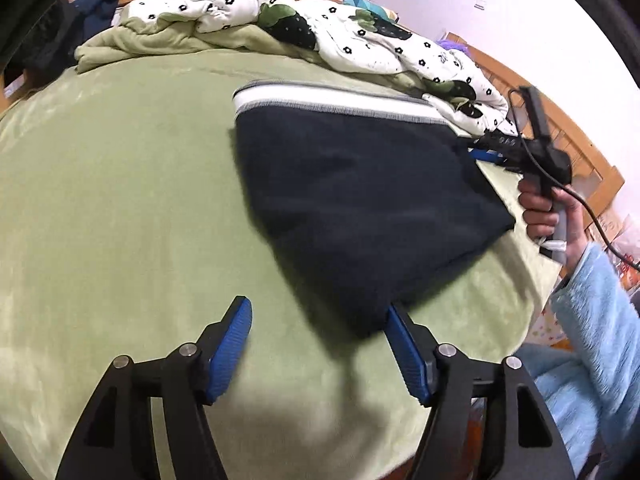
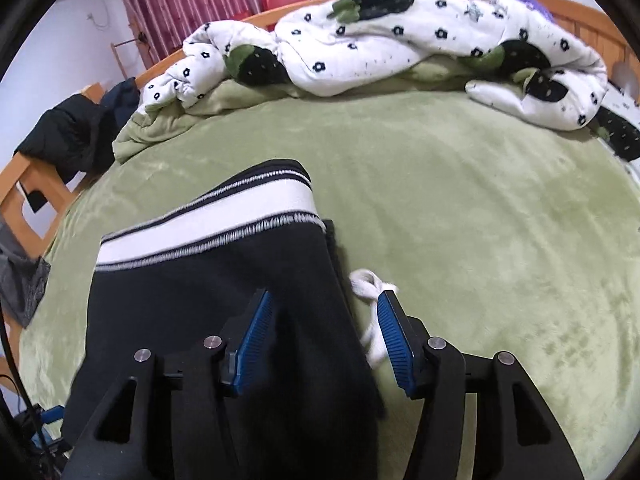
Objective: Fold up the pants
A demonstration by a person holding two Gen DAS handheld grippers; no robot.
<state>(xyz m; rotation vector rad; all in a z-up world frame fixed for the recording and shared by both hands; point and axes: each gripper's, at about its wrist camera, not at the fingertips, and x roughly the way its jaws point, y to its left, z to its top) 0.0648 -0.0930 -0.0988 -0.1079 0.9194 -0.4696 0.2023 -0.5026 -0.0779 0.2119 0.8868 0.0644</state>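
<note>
Dark navy pants point(image 1: 360, 200) with a white striped waistband point(image 1: 332, 100) lie folded on the green bed cover point(image 1: 120, 200). My left gripper point(image 1: 318, 312) is open, its jaws wide apart, with the near corner of the pants by its right finger. In the right wrist view the pants point(image 2: 208, 280) lie under my open right gripper point(image 2: 324, 304), and a white drawstring point(image 2: 370, 292) sticks out beside its right finger. The right gripper also shows in the left wrist view point(image 1: 480, 152) at the far right edge of the pants, held by a hand.
A crumpled white flowered quilt point(image 2: 400, 52) and a bunched green blanket point(image 2: 168, 120) lie along the far side of the bed. A wooden bed frame point(image 1: 580, 152) runs around it. Dark clothes point(image 2: 76, 132) hang at the left corner. A black cable point(image 1: 592, 220) trails from the right gripper.
</note>
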